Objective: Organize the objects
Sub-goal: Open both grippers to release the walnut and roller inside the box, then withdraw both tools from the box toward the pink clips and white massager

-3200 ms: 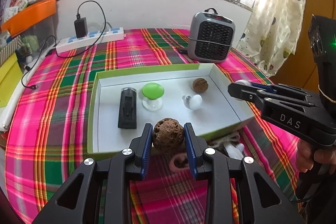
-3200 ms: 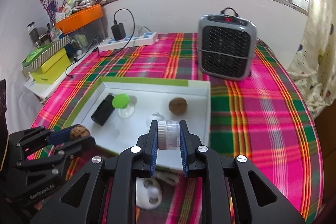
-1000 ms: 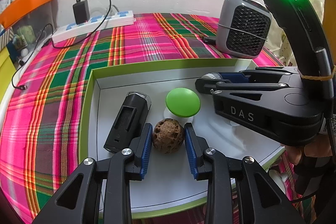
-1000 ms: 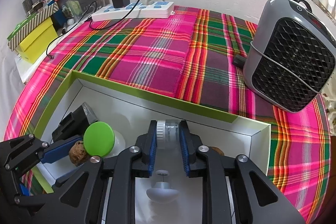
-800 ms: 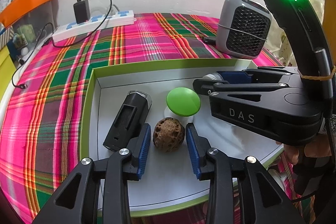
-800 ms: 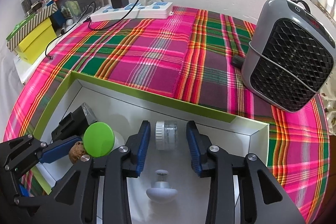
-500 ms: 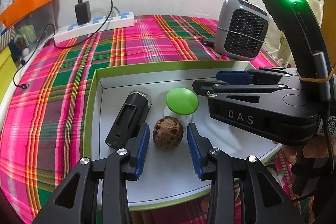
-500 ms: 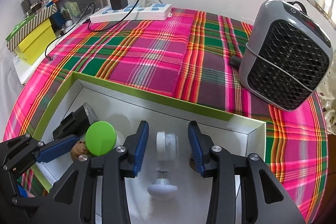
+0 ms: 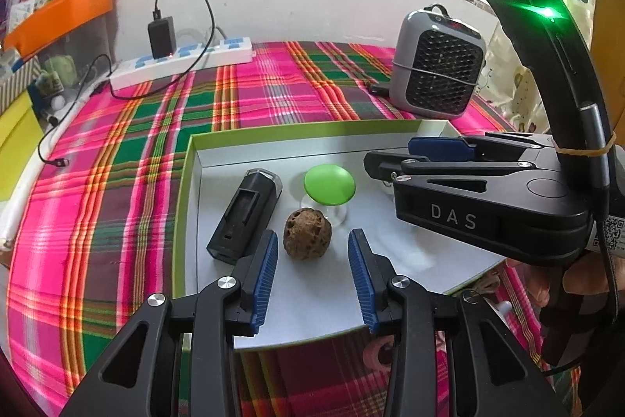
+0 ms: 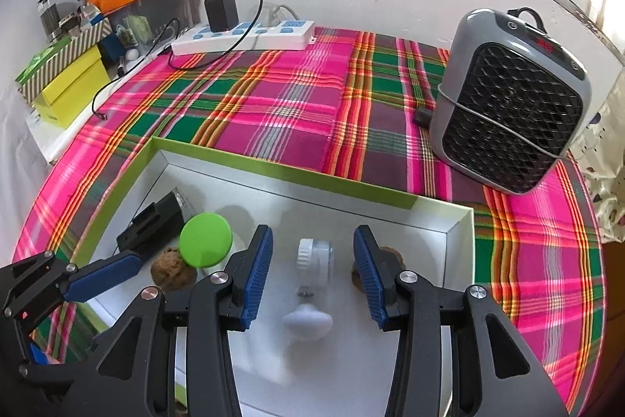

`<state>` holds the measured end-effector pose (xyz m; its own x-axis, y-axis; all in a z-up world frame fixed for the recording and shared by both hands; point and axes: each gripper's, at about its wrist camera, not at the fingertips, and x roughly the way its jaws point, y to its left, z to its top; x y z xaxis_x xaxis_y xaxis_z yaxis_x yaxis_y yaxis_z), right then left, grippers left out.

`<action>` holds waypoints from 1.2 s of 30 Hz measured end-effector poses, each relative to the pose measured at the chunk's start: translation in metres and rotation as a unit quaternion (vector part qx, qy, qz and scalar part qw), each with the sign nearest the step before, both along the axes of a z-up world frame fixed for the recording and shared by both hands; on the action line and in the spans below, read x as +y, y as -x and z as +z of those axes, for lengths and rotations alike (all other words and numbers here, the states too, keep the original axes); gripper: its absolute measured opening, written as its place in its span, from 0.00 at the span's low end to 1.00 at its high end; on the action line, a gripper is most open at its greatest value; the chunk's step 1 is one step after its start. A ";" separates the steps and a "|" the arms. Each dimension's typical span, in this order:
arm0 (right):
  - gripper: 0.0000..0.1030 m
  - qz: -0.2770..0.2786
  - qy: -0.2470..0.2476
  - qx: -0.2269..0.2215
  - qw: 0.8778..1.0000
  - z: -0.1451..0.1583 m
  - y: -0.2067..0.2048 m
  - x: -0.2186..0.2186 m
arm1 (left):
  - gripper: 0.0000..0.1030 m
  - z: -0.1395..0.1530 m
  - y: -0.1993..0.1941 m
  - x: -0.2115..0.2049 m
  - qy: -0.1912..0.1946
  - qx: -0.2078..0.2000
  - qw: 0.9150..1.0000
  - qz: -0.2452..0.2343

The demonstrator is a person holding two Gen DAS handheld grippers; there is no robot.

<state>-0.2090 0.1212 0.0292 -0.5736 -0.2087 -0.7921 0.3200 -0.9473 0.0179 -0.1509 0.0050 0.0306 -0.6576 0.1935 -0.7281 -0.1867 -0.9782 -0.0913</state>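
A: So what's in the tray (image 9: 187, 190) on the plaid bench (image 9: 117, 182)?

B: Going left to right: a black box (image 9: 244, 213) by the tray's left wall, then a green-topped knob (image 9: 329, 183) with a walnut (image 9: 307, 233) just in front of it. The left gripper (image 9: 312, 262) has just been opening; its jaws stand spread on either side of the walnut, not touching it.

A: And the other one?

B: The right gripper (image 10: 310, 274) has just been opening too. A small clear jar (image 10: 315, 256) lies on its side between its blue pads (image 10: 256, 276), clear of both. A white knob (image 10: 307, 319) sits just in front of the jar, and a second walnut (image 10: 390, 255) peeks out near the tray's right wall. A grey heater (image 10: 511, 116) stands at the bench's far right.
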 end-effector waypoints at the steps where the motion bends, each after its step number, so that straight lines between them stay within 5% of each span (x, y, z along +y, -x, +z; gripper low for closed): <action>1: 0.43 -0.001 0.002 0.002 1.000 0.001 -0.002 0.001 | 0.34 0.001 -0.003 0.000 0.001 0.002 1.000 0.001; 36: 0.43 -0.061 0.032 0.064 0.996 0.023 -0.106 0.039 | 0.35 0.014 -0.071 -0.015 -0.002 0.032 0.999 0.002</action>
